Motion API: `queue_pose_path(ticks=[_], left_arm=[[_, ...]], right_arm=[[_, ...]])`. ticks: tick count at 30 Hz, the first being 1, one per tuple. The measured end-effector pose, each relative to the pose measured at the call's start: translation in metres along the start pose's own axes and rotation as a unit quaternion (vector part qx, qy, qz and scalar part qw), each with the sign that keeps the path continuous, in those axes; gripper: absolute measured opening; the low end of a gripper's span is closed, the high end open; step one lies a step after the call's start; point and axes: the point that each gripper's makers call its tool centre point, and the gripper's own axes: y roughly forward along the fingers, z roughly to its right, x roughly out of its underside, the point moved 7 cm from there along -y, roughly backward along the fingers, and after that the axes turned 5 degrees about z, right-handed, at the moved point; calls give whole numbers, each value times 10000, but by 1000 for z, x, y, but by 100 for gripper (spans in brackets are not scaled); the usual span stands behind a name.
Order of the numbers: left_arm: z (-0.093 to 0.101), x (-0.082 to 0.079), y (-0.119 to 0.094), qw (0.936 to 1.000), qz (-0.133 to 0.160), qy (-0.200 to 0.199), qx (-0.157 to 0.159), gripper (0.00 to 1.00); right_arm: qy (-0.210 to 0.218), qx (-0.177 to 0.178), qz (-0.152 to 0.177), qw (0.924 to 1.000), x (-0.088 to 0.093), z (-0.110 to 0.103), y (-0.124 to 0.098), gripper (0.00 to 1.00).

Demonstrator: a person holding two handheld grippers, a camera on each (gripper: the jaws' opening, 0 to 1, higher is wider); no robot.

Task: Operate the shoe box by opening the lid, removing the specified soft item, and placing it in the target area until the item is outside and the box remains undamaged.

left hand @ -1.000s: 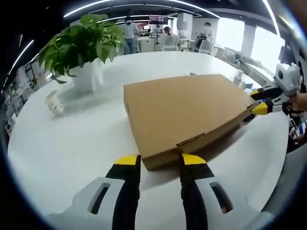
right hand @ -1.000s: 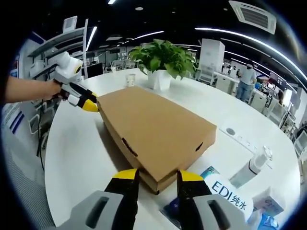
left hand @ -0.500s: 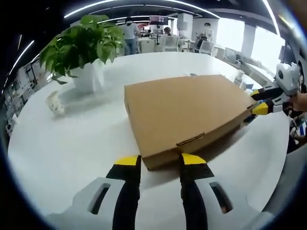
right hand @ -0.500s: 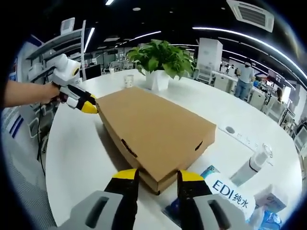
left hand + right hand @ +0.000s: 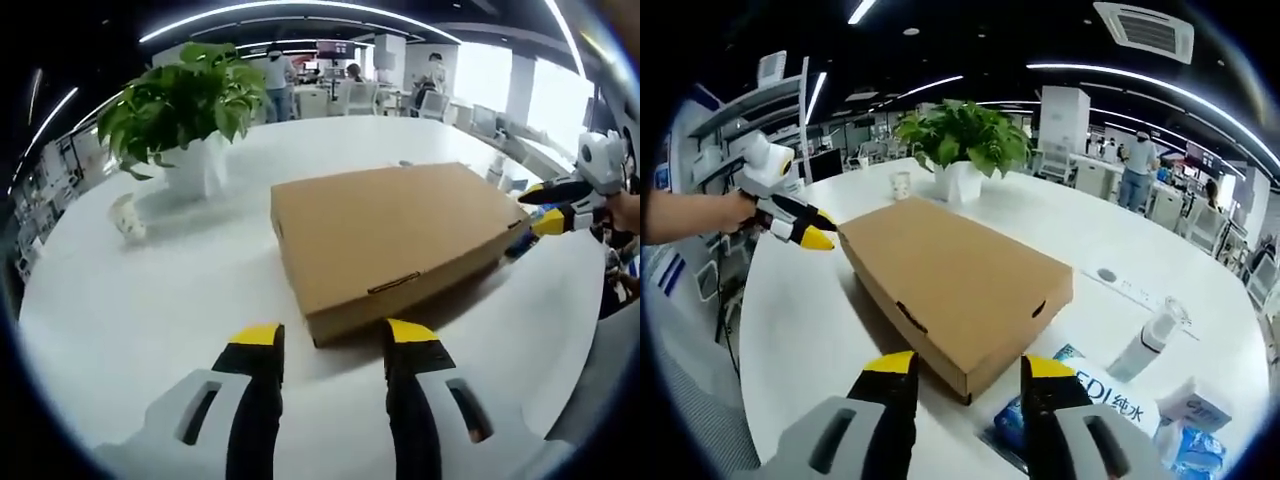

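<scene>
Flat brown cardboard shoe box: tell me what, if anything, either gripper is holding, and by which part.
Nothing is held. The left gripper and the right gripper are both open at opposite corners of the closed flat brown cardboard shoe box, their yellow tips apart from it.

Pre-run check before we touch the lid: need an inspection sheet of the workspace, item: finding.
Surface: white table, round-edged, bare around the box.
Job's things: cardboard shoe box, lid shut and flat, no damage seen; soft item cannot be seen.
Clutter: potted plant, small white object beside it, cup, spray bottle, blue-and-white packs near the box corner.
Grippers: left gripper open, jaws apart, just short of a box corner; right gripper open, jaws either side of the opposite corner.
Cables: nothing seen on the table.
Surroundings: open office, desks, chairs, people standing in the background, ceiling strip lights.
</scene>
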Motion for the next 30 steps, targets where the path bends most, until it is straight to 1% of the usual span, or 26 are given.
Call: queue_pose_path(ticks=[4,8,11,13,16,19,22,26,30], left_arm=[[7,1,-9,10000,82,22,25,42],[17,0,-18,9997,226,60,84,44],[23,0,-24,9995,290,103,109,46],[26,-1,-27,9993,346,92,138,48],[31,-4,-34,9988,454,110,168,51],[38,-7,-45,9979,592,133,220,53],[45,-9,-56,9967,757,137,250,57],[54,-8,-69,9957,855,162,315,61],[62,-5,-84,9945,964,153,366,66]], right_arm=[[-80,101,43,9999,1,4,-14,45],[47,298,170,9994,2,10,-31,48],[171,417,209,9988,6,15,-42,53],[158,464,216,9986,10,16,-49,57],[88,557,220,9982,16,18,-63,59],[110,650,259,9975,20,19,-75,62],[282,785,357,9959,27,20,-91,65],[274,931,310,9948,37,19,-108,68],[432,1021,317,9933,48,16,-128,72]])
